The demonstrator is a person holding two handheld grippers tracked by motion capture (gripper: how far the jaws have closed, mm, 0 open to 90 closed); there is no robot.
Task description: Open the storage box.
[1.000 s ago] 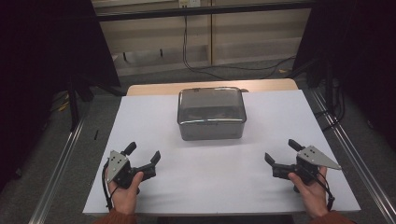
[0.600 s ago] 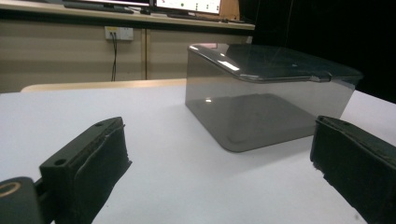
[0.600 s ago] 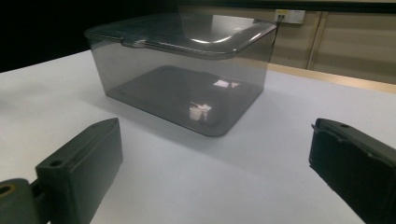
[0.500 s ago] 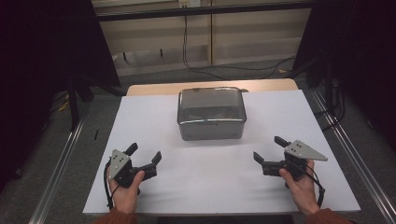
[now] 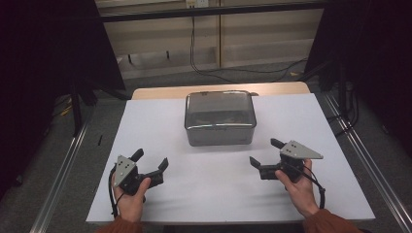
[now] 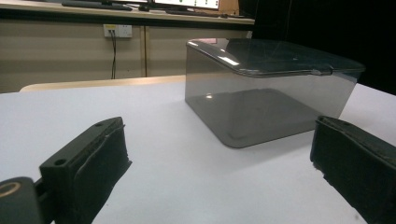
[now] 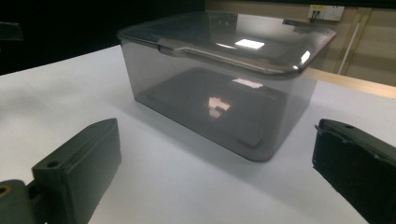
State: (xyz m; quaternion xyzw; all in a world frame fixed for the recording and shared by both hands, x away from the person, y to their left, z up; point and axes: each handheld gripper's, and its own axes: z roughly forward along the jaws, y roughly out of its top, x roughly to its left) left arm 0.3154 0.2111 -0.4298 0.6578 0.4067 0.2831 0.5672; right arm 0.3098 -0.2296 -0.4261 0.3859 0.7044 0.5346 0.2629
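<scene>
High view: both tongs [image 5: 151, 161] [image 5: 265, 152] spread, empty, near lidded grey box [image 5: 220, 118].

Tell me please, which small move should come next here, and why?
Probably bring the right gripper forward to the lidded grey box. Its jaws stand open and empty, it sits nearer the box than the left gripper, which is open too, and the lid is still on.

white table [image 5: 218, 194], wall socket [image 6: 115, 31], cables [image 5: 204, 63]
</scene>
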